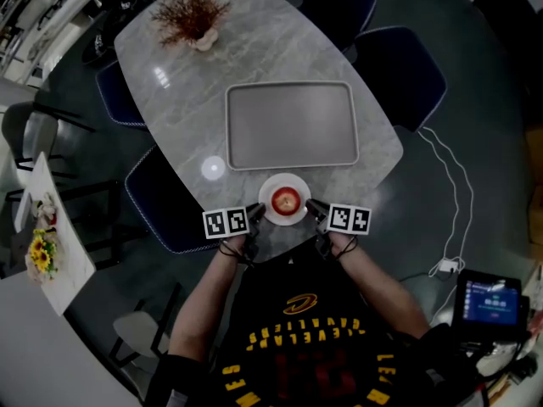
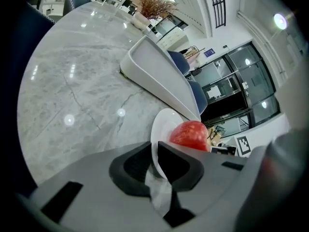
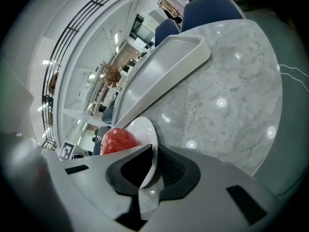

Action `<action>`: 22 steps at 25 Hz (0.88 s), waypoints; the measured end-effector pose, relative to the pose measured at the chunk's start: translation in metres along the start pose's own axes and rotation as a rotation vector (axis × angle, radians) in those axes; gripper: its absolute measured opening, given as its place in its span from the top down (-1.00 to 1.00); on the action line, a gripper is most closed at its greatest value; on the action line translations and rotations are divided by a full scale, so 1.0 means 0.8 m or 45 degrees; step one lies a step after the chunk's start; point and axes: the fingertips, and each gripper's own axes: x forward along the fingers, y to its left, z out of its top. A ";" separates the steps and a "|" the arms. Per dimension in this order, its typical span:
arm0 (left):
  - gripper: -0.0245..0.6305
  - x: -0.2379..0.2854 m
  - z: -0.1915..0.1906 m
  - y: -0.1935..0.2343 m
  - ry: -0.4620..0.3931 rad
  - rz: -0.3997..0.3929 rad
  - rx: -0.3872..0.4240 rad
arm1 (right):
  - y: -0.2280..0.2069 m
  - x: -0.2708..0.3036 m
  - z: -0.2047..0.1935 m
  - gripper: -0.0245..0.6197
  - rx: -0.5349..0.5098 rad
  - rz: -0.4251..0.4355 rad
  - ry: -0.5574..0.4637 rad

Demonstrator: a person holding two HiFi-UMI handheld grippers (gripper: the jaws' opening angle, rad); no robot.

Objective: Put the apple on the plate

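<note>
A red apple lies on a small white plate at the near edge of the marble table. My left gripper is shut on the plate's left rim, and my right gripper is shut on its right rim. In the left gripper view the plate stands edge-on between the dark pads of the left gripper, with the apple just beyond. The right gripper view shows the same from the other side: the plate, the apple and the right gripper.
A large grey tray sits on the table just beyond the plate; it is also the tray and the tray in the gripper views. A dried plant stands at the far end. Blue chairs ring the table.
</note>
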 end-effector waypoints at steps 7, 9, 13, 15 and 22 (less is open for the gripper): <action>0.79 -0.001 0.002 -0.005 0.016 -0.012 0.005 | 0.004 -0.006 0.003 0.80 0.025 0.030 -0.006; 0.79 -0.007 0.002 -0.007 0.020 -0.026 0.004 | 0.011 -0.010 0.003 0.80 0.033 0.043 -0.009; 0.79 -0.017 0.005 -0.019 0.017 -0.083 -0.016 | 0.020 -0.021 0.007 0.80 0.068 0.090 -0.019; 0.80 -0.020 0.010 -0.029 0.006 -0.122 -0.036 | 0.023 -0.027 0.014 0.81 0.092 0.119 -0.030; 0.83 -0.039 0.033 -0.061 -0.040 -0.260 -0.097 | 0.048 -0.049 0.045 0.82 0.138 0.217 -0.101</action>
